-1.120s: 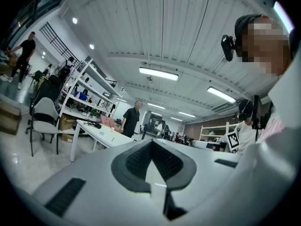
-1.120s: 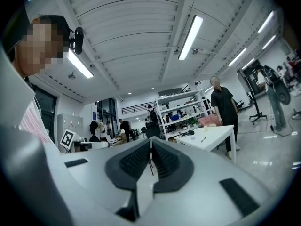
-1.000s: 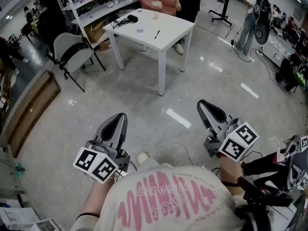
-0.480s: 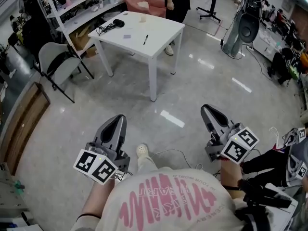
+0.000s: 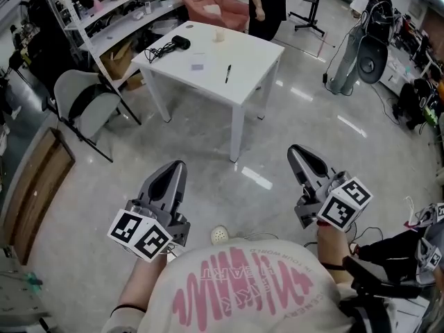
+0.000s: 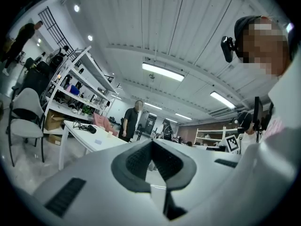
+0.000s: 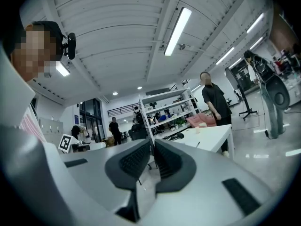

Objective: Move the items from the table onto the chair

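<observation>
Facing: a white table (image 5: 253, 57) well ahead, bearing a pen (image 5: 227, 73), a cup (image 5: 219, 36), a black cable (image 5: 166, 47) and a flat scrap (image 5: 197, 66) too small to name.
Chair (image 5: 87, 106): left of the table, apart from it.
Left gripper (image 5: 177, 168): jaws together, nothing between them.
Right gripper (image 5: 294, 151): clenched, empty.
Hands: hidden behind the marker cubes.

Tables: one, a white table (image 5: 253, 55).
Items on its top: four. One pen (image 5: 227, 73), one small cup (image 5: 219, 36), one flat square slip (image 5: 197, 66), one black corded device (image 5: 179, 43).
Chairs: two. One grey chair (image 5: 87, 103) to the table's left, one pink armchair (image 5: 216, 5) behind it.
Grippers: two, the left gripper (image 5: 176, 168) and the right gripper (image 5: 294, 151).
Bystanders, head view: two standing. One person in black (image 5: 269, 2), one person at far right (image 5: 349, 50).
</observation>
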### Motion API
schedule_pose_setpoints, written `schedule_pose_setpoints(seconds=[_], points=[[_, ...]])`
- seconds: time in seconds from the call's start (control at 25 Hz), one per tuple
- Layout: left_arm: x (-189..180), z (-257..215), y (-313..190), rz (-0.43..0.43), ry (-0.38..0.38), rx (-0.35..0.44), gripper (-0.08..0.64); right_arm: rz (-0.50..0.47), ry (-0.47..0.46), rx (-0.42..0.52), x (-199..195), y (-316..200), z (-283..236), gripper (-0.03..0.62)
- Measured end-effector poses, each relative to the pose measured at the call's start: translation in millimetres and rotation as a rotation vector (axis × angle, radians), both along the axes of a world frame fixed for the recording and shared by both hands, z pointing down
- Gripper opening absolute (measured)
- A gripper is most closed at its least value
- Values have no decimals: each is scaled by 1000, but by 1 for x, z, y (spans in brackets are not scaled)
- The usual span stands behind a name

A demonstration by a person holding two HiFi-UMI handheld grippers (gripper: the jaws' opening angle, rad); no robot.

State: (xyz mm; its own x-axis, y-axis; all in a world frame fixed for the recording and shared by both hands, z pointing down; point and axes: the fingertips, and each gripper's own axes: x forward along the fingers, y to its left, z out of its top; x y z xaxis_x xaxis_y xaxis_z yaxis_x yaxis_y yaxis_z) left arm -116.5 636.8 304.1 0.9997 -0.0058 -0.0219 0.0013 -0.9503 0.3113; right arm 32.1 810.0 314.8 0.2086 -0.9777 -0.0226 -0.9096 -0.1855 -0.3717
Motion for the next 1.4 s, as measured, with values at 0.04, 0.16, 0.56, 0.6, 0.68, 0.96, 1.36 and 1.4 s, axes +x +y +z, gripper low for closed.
schedule_pose_setpoints(seconds=[0.04, 0.16, 0.56, 0.6, 0.68, 0.96, 1.36, 1.4], points=[[3, -2, -12, 1, -3, 2, 8, -1, -1, 5, 4, -12, -3, 18], [10, -1, -47, -8, -22, 9, 8, -4, 3, 13, 15, -48, -6, 18], [30, 10, -113, -37, -43, -5, 8, -44, 2, -32, 35, -128, 4, 18], [31, 11, -118, -42, -44, -9, 8, -48, 1, -36, 37, -133, 5, 18], [34, 13, -129, -55, -48, -20, 8, -53, 1, -46, 43, -143, 6, 20], [55, 23, -159, -105, -63, -26, 8, -75, -9, -59, 85, -181, 19, 21], [132, 25, -223, -186, -72, -41, 8, -126, -14, -88, 187, -254, 28, 40], [143, 26, -227, -188, -73, -43, 8, -131, -13, -91, 198, -259, 29, 40]])
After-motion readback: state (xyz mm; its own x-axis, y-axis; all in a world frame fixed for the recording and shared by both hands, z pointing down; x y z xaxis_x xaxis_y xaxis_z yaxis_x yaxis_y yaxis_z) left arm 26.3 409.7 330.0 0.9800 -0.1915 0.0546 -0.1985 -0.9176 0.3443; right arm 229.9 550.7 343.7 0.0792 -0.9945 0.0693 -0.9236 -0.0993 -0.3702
